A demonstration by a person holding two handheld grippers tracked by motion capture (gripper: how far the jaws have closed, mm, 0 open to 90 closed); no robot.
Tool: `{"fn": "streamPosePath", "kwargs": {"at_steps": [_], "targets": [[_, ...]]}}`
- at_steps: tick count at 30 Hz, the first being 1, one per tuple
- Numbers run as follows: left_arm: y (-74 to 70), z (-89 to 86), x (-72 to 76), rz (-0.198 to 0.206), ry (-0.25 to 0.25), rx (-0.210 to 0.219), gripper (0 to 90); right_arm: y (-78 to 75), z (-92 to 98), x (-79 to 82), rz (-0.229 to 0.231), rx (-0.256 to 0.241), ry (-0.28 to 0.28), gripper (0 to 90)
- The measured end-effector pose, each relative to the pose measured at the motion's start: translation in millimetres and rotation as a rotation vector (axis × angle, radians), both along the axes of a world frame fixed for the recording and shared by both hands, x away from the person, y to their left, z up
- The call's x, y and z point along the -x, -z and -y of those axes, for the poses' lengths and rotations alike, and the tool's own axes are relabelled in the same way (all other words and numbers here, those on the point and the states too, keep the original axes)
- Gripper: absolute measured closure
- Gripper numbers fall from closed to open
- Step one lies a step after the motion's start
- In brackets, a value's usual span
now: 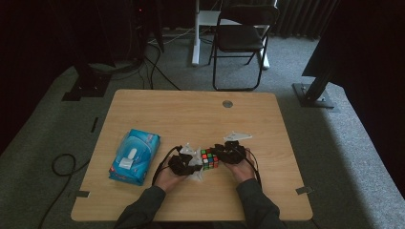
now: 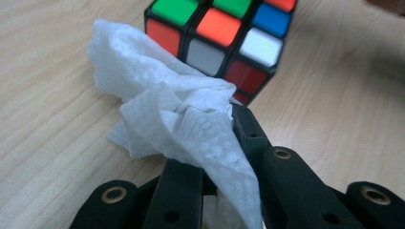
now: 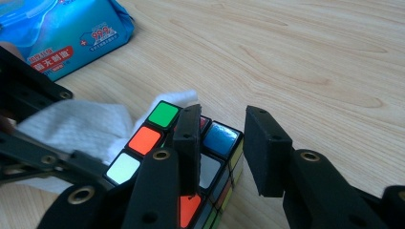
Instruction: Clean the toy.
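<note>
**Wipe pressed to a puzzle cube between two hand-held grippers**

Much is dim in the high view: the far room is dark, and the two hands bunch so closely that jaw positions cannot be read there. In the left gripper view the cube's (image 2: pixel 224 43) top edge is cut off by the frame, and the wipe (image 2: pixel 184 126) hides the gap between the jaws. In the right gripper view the near jaw covers part of the cube's top face.

The table (image 1: pixel 191 107) has wide bare wood beyond and to either side of the hands; the blue wipes packet (image 1: pixel 134 155) lies well to the left, near that edge. A folding chair (image 1: pixel 241 38) stands on the carpet beyond the far edge.

The cube (image 1: pixel 209 159) sits on the table near its front middle, between the hands. The left gripper (image 2: pixel 222 143) is clamped on the white wipe, whose crumpled end touches the cube's side. The right gripper (image 3: pixel 222 143) has its jaws spread apart; one rests over the cube's (image 3: pixel 191 157) top, the other stands just beside it over bare wood.
</note>
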State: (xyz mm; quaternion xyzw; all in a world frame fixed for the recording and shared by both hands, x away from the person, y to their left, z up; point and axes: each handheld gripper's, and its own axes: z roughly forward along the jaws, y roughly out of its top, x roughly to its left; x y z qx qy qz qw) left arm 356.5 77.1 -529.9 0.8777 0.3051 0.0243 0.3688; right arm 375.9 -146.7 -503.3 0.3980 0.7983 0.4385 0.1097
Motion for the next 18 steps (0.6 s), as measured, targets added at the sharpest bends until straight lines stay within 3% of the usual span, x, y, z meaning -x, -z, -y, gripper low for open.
{"fn": "streamPosePath", "kwargs": {"at_steps": [10, 18], "targets": [[4.3, -0.4, -1.6, -0.003, -0.006, -0.003, 83.1, -0.1, -0.2, 0.2, 0.001, 0.001, 0.001, 67.8], [-1.8, -8.3, -7.5, 0.009, -0.049, 0.009, 82.3, -0.1, -0.1, 0.0, 0.002, 0.002, -0.001, 67.8]]}}
